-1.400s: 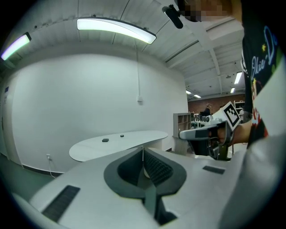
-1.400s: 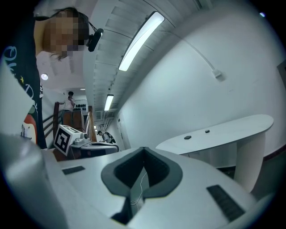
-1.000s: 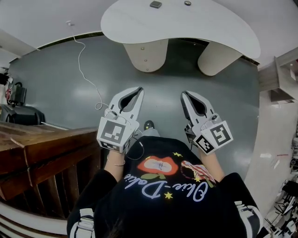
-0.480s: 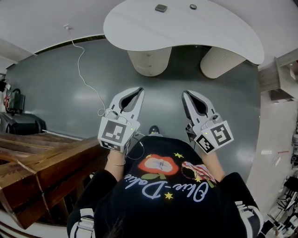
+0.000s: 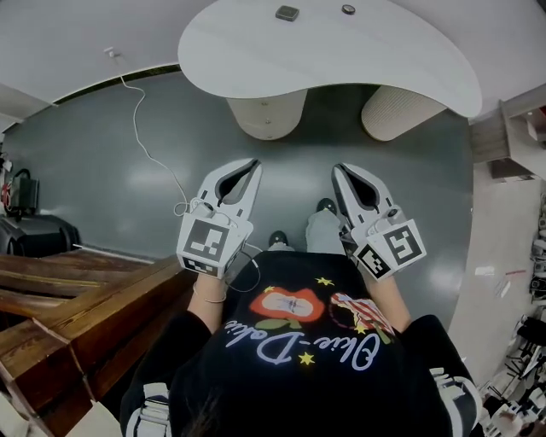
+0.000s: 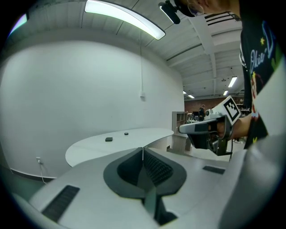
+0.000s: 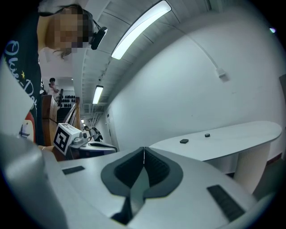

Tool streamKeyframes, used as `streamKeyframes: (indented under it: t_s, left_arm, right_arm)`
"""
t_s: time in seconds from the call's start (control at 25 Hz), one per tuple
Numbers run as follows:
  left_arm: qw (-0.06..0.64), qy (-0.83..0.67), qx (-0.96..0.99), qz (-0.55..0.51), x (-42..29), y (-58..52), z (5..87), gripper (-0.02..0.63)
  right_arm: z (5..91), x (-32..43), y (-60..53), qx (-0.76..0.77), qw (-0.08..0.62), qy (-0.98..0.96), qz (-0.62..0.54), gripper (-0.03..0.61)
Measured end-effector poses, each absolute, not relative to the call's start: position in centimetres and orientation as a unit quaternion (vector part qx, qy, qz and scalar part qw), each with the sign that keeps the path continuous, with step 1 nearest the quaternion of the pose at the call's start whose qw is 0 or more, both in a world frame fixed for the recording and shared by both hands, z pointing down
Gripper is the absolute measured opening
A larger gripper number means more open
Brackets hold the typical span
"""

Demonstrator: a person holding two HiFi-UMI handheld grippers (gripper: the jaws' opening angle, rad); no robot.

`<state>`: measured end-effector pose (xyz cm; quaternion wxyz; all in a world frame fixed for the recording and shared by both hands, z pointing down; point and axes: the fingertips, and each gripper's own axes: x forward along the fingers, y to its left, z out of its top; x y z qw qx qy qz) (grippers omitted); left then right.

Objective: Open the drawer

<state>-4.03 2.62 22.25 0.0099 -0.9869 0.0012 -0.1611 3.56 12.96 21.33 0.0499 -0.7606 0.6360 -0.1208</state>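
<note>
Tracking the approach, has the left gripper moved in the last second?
Yes, forward: the left gripper has edged closer to the white table leg, and the wooden furniture beside it now lies further back.

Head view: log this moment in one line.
left gripper shut, empty | right gripper shut, empty | white table ahead, untouched

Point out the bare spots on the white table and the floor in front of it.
The white table is bare across its near side and both ends; only a dark square object and a small round object sit at its far edge. The grey floor is open ahead; wooden furniture crowds the left.
</note>
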Motion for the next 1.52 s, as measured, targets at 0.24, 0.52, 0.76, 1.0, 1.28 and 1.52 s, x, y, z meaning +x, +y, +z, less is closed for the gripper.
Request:
streamKeyframes:
  t_s: [0.24, 0.52, 0.76, 1.0, 1.28, 1.52]
  left_arm:
    - [0.006, 0.045, -0.985, -0.164, -1.2, 1.7, 22.6, 0.008]
    - [0.0, 0.091, -0.981, -0.173, 2.1, 1.1, 22.9, 0.008]
    - [-0.015, 0.117, -0.976, -0.184, 4.9, 0.2, 24.4, 0.008]
    - [-0.034, 0.134, -0.971, -0.195, 7.4, -0.3, 26.6, 0.008]
    - [-0.066, 0.181, -0.957, -0.215, 8.8, -1.7, 31.0, 0.008]
    - [-0.083, 0.208, -0.946, -0.236, 9.1, -3.7, 35.9, 0.057]
  right_arm:
    - [21.6, 7.8, 11.2, -0.733, 0.046, 0.668, -0.118, 0.0]
    - [22.2, 11.8, 9.1, -0.697, 0.037, 0.706, -0.123, 0.0]
    - [23.9, 15.0, 7.5, -0.674, 0.023, 0.725, -0.14, 0.0]
    - [25.6, 17.3, 6.4, -0.648, 0.007, 0.745, -0.156, 0.0]
    - [28.5, 18.8, 5.3, -0.62, -0.005, 0.764, -0.176, 0.0]
    - [33.2, 19.4, 4.2, -0.618, -0.007, 0.755, -0.22, 0.0]
